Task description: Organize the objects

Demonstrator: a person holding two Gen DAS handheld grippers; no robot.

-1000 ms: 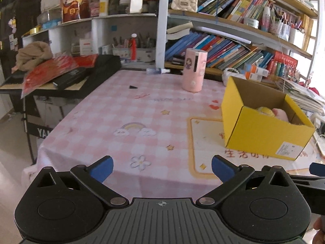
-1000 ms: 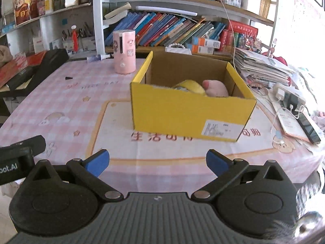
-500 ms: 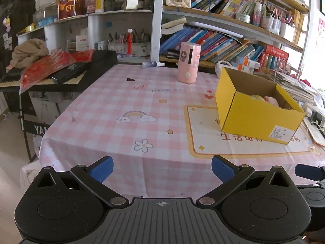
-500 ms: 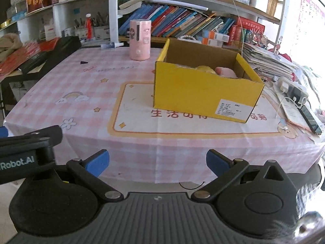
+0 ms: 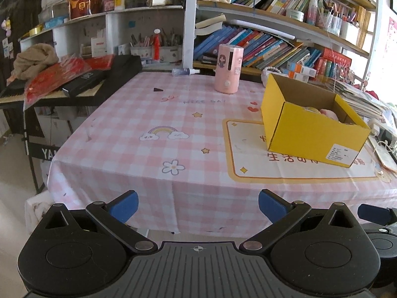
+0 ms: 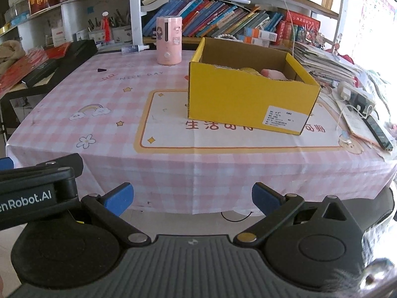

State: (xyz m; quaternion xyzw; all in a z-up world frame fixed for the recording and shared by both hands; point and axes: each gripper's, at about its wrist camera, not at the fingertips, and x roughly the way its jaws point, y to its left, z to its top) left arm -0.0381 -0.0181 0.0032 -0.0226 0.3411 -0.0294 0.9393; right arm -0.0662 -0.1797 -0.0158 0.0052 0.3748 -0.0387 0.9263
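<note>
Right wrist view: the yellow box (image 6: 250,104) is seen mid-table – light, stiff cardboard, likely best taken by a side wall; both the left gripper (image 5: 197,204) and right gripper (image 6: 191,197) are spread wide, empty, short of it.

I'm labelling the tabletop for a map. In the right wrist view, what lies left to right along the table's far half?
small dark triangular piece → spray bottle lying down → pink cylinder → yellow box → white power strip
</note>
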